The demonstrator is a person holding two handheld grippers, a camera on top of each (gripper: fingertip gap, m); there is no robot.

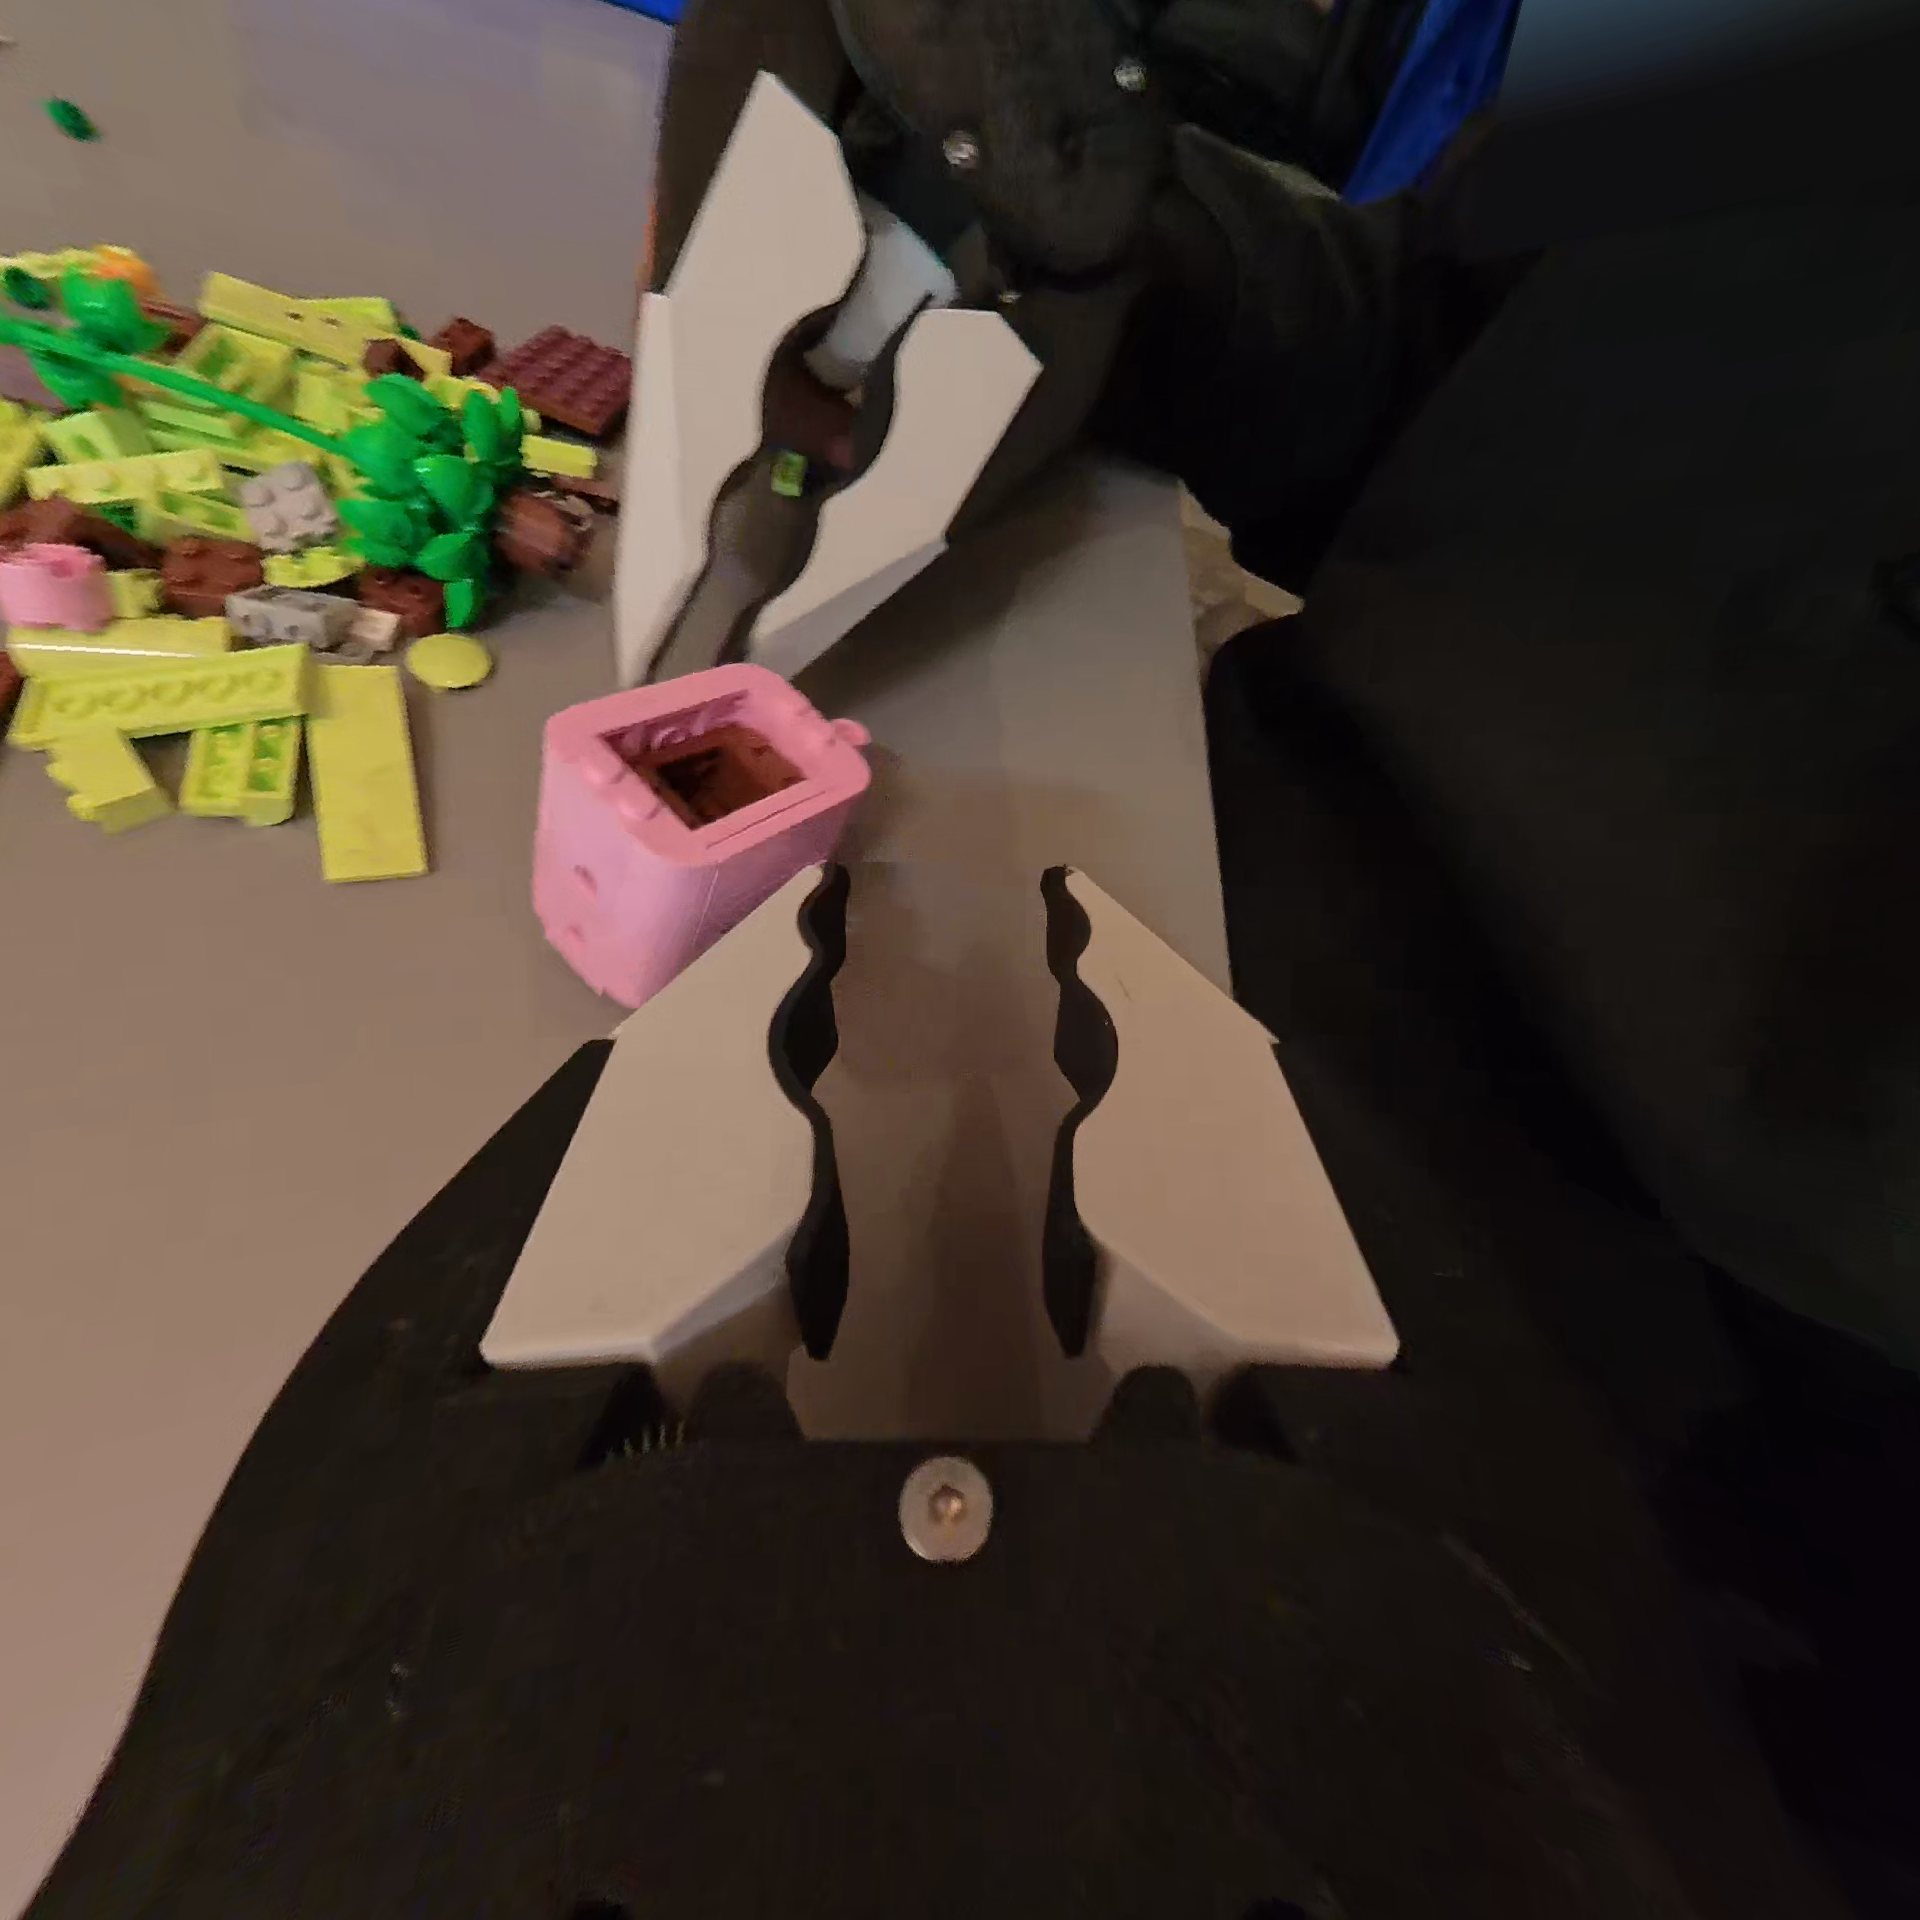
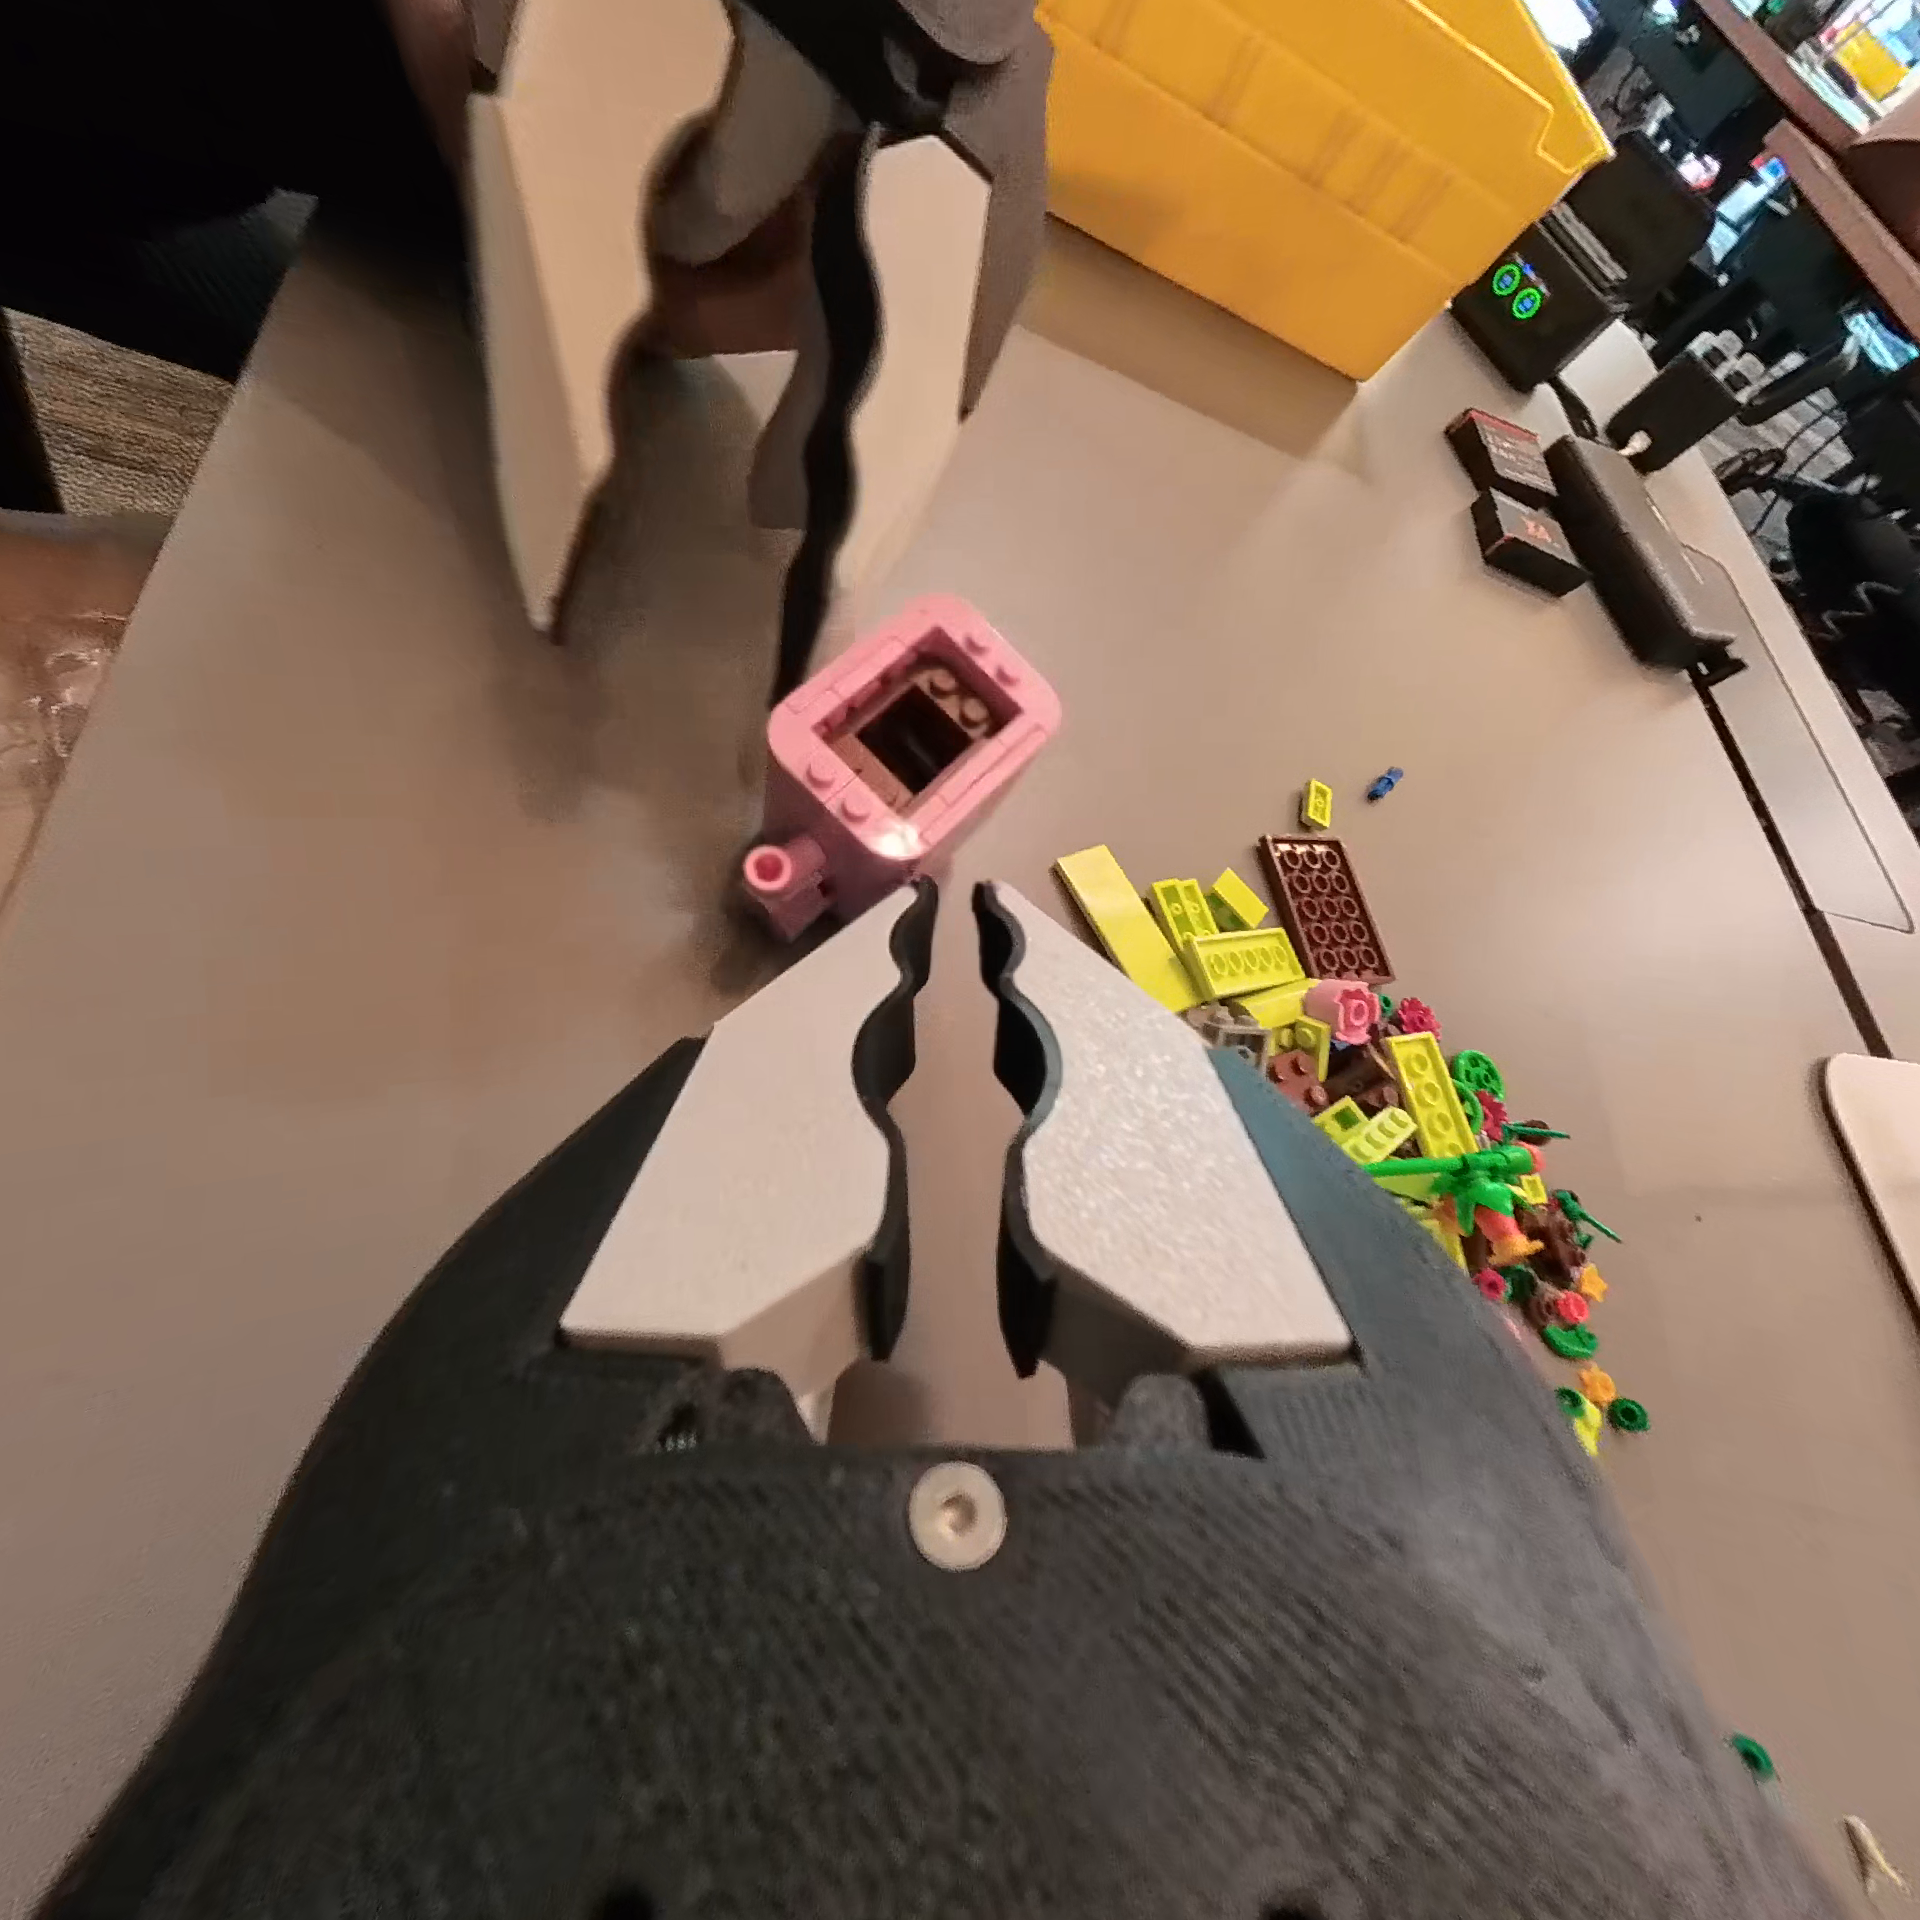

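A pink brick-built box (image 1: 665, 883) with an open top and a dark hollow inside stands on the grey table (image 1: 260, 1091). My left gripper (image 1: 943, 878) is open and empty, its left fingertip (image 1: 821, 894) close beside the box. My right gripper (image 1: 707, 665) hangs just above the box's far rim, jaws only narrowly apart, with nothing between them. In the right wrist view the box (image 2: 997, 717) lies just beyond my right gripper (image 2: 953, 888), with a small pink round piece (image 2: 774, 873) at its base. The left gripper (image 2: 675, 644) shows above it.
A pile of lime, brown, green and pink bricks (image 1: 260, 540) lies left of the box; it also shows in the right wrist view (image 2: 1403, 1091). A yellow bin (image 2: 1299, 187) and black boxes (image 2: 1527, 499) sit farther back. A person's dark clothing (image 1: 1558, 727) borders the table.
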